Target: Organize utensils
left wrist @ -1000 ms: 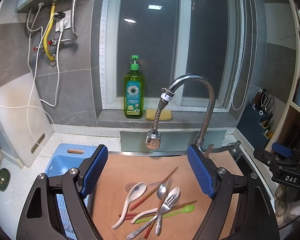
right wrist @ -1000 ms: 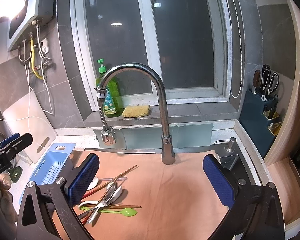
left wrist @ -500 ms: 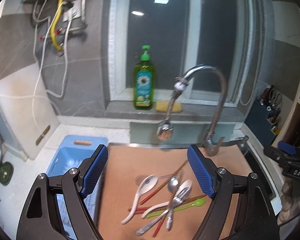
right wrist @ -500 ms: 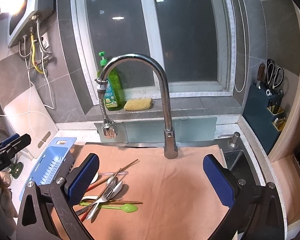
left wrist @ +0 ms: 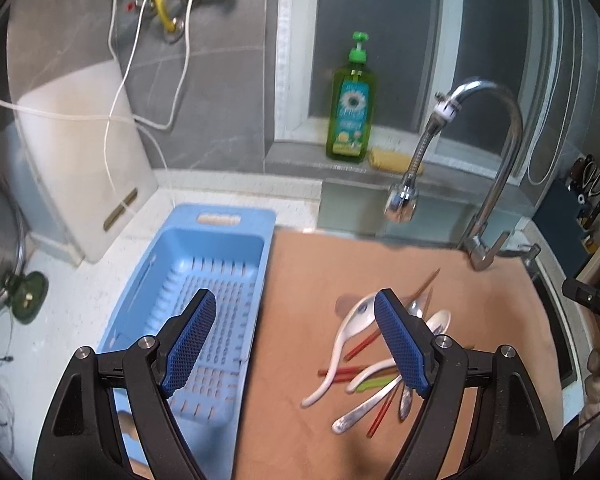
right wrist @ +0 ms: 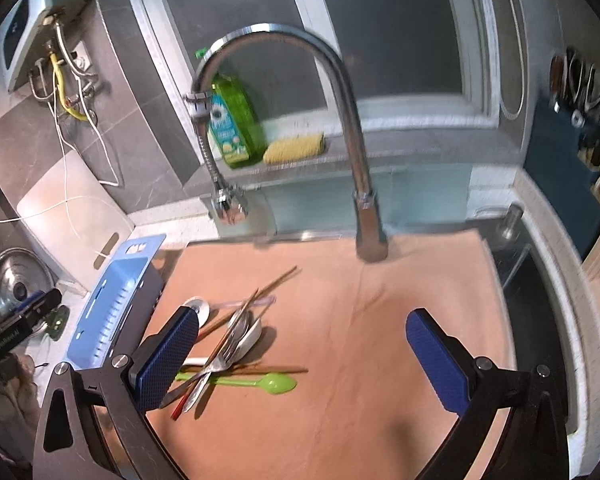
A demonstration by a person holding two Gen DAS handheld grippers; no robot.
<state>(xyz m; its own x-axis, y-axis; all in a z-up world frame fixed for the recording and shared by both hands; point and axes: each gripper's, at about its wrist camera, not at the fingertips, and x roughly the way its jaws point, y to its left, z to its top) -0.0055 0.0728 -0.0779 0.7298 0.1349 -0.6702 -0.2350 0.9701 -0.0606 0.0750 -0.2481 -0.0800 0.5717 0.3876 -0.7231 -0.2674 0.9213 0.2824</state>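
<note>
Your left gripper (left wrist: 296,340) has black angular arms with silver screws at the joints and blue, cross-hatched pads (left wrist: 190,336). Your right gripper (right wrist: 302,358) is built alike: black frame, silver screws, blue textured pads (right wrist: 436,360).

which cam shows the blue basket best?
Left wrist. It looks down into the basket: slotted floor, walls and handle cutout all show, with only the left hand-held gripper hiding part of the near end. The right wrist view catches the basket edge-on at the frame's left, showing little of its interior.
</note>
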